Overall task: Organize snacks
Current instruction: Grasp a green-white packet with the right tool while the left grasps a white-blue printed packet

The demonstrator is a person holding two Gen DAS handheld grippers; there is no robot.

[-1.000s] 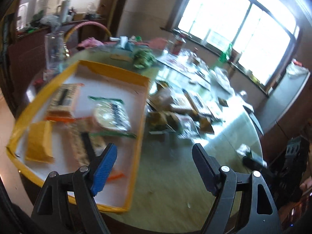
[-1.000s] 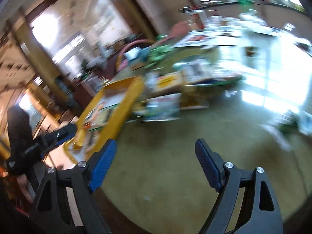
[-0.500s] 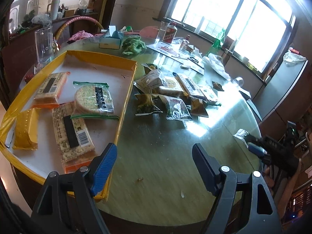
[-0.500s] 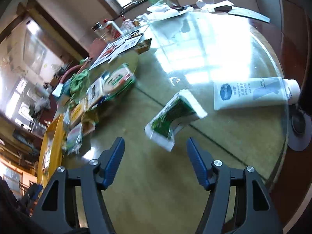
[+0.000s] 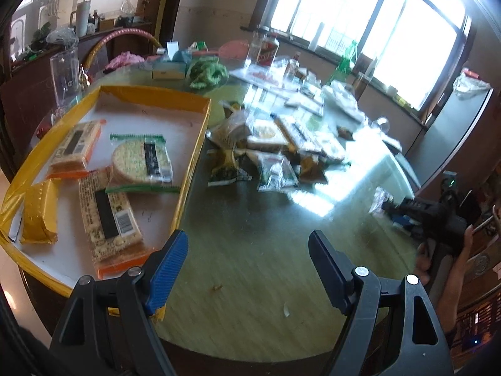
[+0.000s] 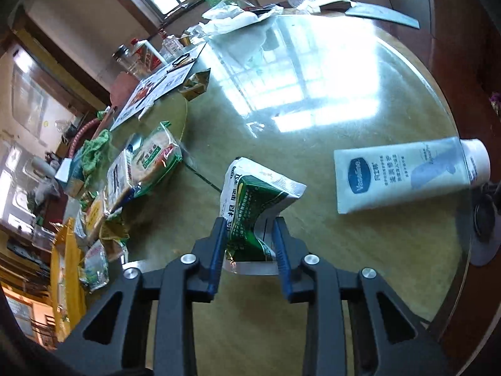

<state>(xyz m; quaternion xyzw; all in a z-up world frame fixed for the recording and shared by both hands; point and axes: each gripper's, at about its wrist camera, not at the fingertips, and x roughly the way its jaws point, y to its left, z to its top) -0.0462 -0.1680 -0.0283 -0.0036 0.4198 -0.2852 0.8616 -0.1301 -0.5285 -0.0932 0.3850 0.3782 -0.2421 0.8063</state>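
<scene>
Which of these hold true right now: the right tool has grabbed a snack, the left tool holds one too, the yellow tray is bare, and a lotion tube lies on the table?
1. The right tool pinches the green-and-white snack packet. True; its jaws have just been closing on it.
2. The left tool holds a snack. False; it is open over bare table.
3. The yellow tray is bare. False; several cracker packets lie in it.
4. A Vaseline tube lies on the table. True.

Place: I read this as a home dining room | Evidence: round glass-topped table (image 5: pixel 250 266) strewn with snack packets, liquor bottle (image 5: pixel 268 52), big window (image 5: pixel 360 9), wooden sideboard (image 5: pixel 103 36) crowded with household clutter, lotion tube (image 6: pixel 407 175).
</scene>
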